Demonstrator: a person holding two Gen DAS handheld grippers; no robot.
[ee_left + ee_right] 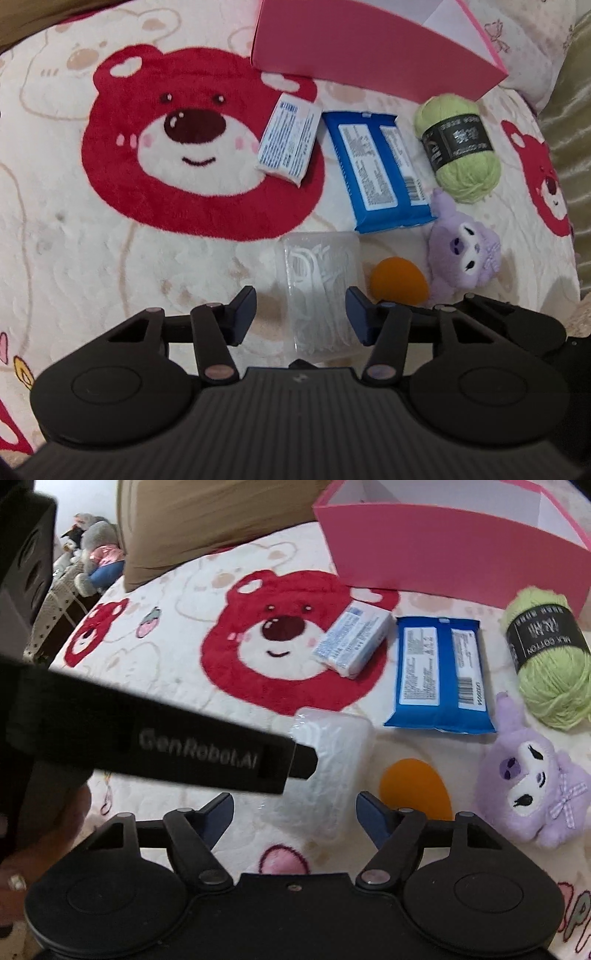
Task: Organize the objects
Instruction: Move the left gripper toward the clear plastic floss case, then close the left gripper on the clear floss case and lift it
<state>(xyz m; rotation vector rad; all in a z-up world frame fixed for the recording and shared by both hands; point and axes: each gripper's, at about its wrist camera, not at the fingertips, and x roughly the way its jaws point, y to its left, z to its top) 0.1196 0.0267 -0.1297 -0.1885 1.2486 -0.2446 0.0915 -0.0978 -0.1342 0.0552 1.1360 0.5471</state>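
Observation:
A clear box of white floss picks [320, 291] lies on the bear blanket, its near end between the open fingers of my left gripper [301, 314]. It also shows in the right wrist view [328, 764], ahead of my open, empty right gripper [295, 814]. The left gripper's black body [166, 738] reaches over the box from the left. Beyond lie an orange sponge egg [397, 280], a purple plush [465, 251], a blue wipes pack [380, 166], a white tissue pack [290, 138] and a green yarn ball [458, 147].
A pink open box [369, 48] stands at the back of the blanket; it also shows in the right wrist view [454, 554]. A brown pillow [207, 528] lies at the back left. Stuffed toys [92, 554] sit off the bed's left edge.

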